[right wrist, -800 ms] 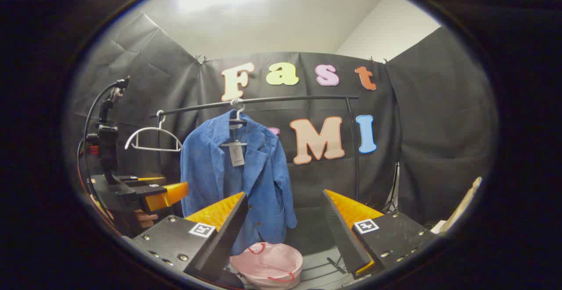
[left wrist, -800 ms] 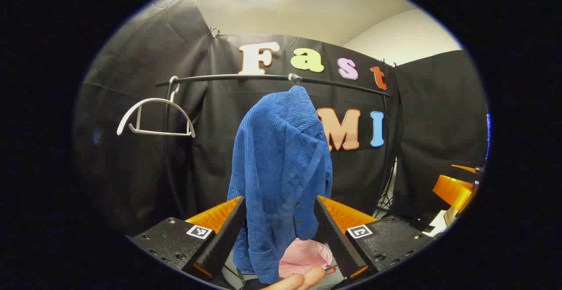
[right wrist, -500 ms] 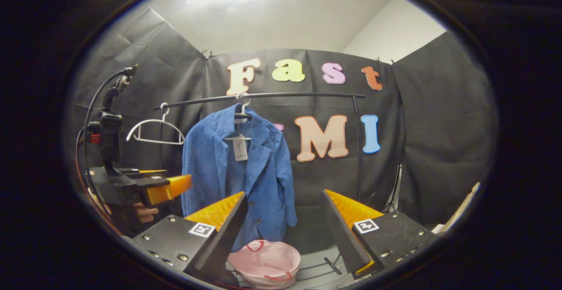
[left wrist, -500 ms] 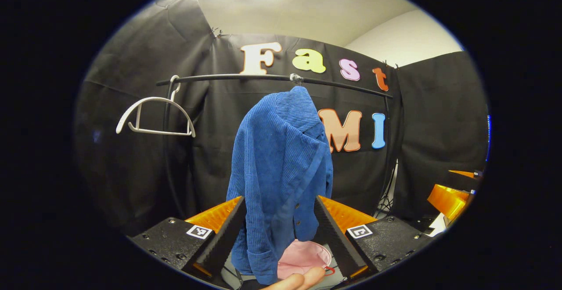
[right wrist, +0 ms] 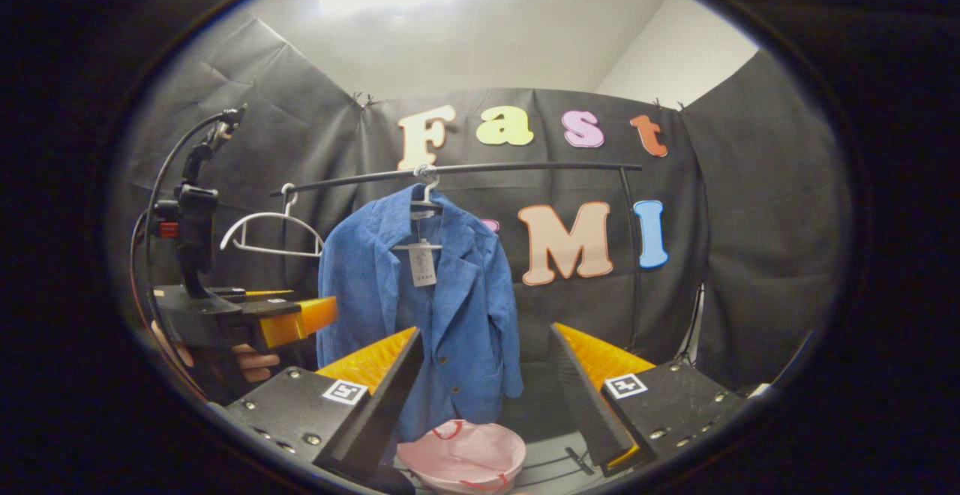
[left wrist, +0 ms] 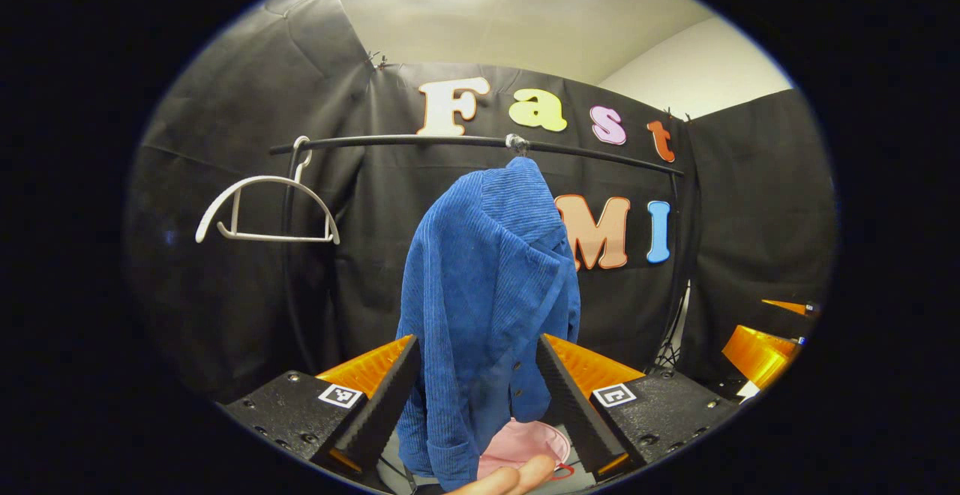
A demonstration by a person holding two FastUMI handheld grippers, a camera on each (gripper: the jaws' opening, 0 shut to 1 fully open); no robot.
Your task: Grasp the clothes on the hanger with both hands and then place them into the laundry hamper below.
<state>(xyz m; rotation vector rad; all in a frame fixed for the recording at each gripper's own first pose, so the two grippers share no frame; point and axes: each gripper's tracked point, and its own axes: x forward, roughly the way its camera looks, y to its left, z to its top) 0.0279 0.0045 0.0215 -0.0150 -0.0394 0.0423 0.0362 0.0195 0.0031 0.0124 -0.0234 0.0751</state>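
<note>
1. I see a blue corduroy jacket [right wrist: 420,307] hanging on a white hanger [right wrist: 421,206] from the black rail [right wrist: 525,168], with a pale tag [right wrist: 422,264] at its open collar, notched lapels and dark buttons down the front.
2. From the left gripper view, the jacket [left wrist: 480,307] hangs side-on below the rail [left wrist: 420,139], its ribbed sleeve nearest me.
3. My left gripper [left wrist: 474,397] is spread wide, holding nothing, short of the jacket.
4. My right gripper [right wrist: 484,397] is likewise wide open and empty, well back from the rail.
5. A pink laundry hamper [right wrist: 461,457] sits below the jacket.
6. An empty white hanger [left wrist: 262,206] hangs left of the jacket on the rail.
</note>
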